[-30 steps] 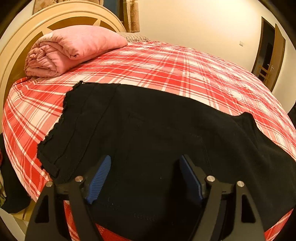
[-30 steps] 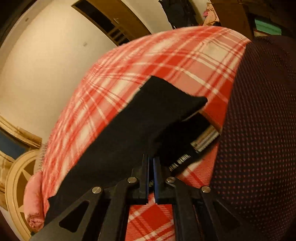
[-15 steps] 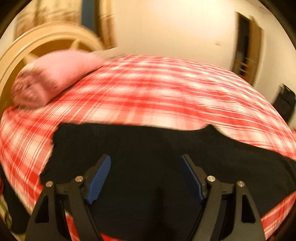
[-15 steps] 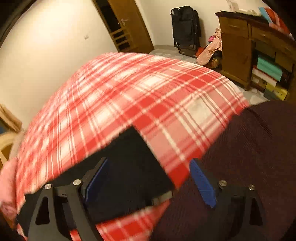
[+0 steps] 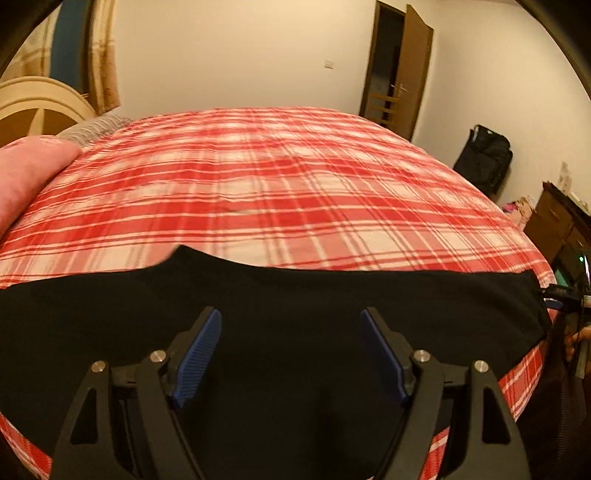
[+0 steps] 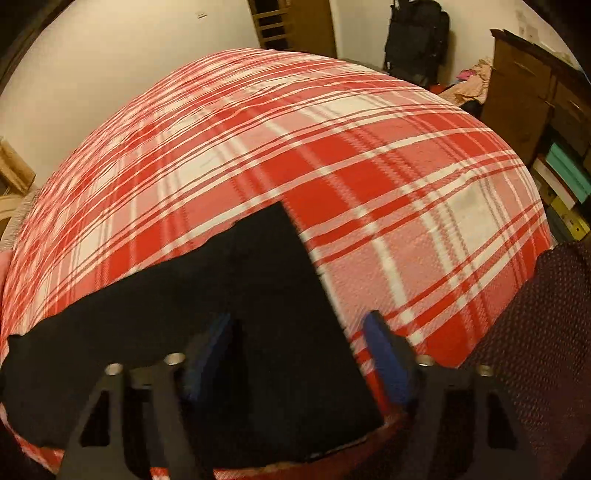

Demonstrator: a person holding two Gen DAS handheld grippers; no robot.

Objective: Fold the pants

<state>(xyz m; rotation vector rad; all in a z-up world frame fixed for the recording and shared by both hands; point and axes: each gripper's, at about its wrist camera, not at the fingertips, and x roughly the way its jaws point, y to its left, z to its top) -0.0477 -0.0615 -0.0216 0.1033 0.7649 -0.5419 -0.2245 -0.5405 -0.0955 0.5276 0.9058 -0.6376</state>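
Since the earlier frames the right gripper [image 6: 295, 354] has let go of the black trouser cloth it was pinching; its jaws sprang wide and have just been closing in again part of the way, and nothing is pressed between them now. The left wrist view has also swung along the bed, so that the rolled pink blanket [image 5: 26, 181] now shows only at the left edge and the dark wooden door [image 5: 400, 70] stands near the top. The black fabric pants [image 5: 295, 295] lie flat and stretched out along the near edge of the red-and-white plaid bed cover [image 5: 280, 177], one long dark band from the left side of the left wrist view to its right side. The left gripper [image 5: 291, 354] hangs above the middle of that band with its blue-padded fingers [image 5: 199, 354] spread wide and empty. In the right wrist view the square end of the pants [image 6: 266, 288] lies below the right gripper, its straight hem running between the two blue pads [image 6: 384, 358], with bare plaid cover to the right of it. A dark red dotted garment [image 6: 546, 332] on the person fills the lower right corner. A black bag [image 6: 417, 33] and a brown wooden dresser [image 6: 524, 88] stand beyond the bed.
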